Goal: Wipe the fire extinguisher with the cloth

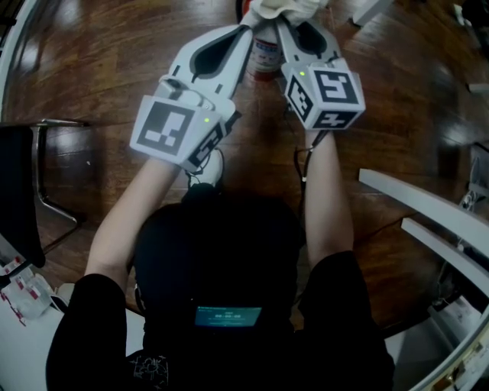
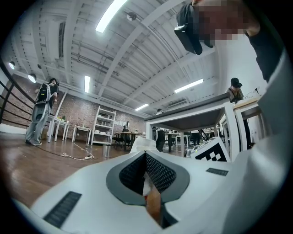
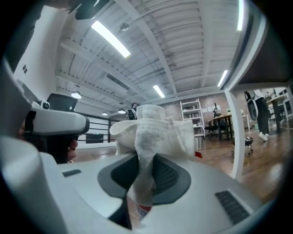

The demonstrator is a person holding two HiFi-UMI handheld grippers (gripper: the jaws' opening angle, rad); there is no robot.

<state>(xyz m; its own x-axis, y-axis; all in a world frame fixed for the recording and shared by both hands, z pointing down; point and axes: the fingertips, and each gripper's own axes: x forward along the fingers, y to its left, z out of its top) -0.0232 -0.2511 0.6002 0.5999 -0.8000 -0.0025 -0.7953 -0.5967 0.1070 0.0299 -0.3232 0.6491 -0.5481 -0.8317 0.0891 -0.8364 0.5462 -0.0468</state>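
A small red and white fire extinguisher [image 1: 265, 55] stands on the wooden floor at the top of the head view, just under both gripper tips. A white cloth [image 1: 286, 8] is bunched over its top. My right gripper [image 1: 284, 27] is shut on the cloth [image 3: 151, 128], which bulges above its jaws [image 3: 149, 157]; a bit of the extinguisher label [image 3: 143, 211] shows below. My left gripper [image 1: 248, 29] comes in from the left, its jaws [image 2: 145, 155] nearly together with a white strip between the pads and the cloth [image 2: 142, 144] at their tips.
A black chair [image 1: 19, 191] stands to the left and white table rails [image 1: 428, 206] to the right. The left gripper view shows a white table [image 2: 201, 116], a shelf unit [image 2: 104, 125] and a person standing [image 2: 41, 109] far off.
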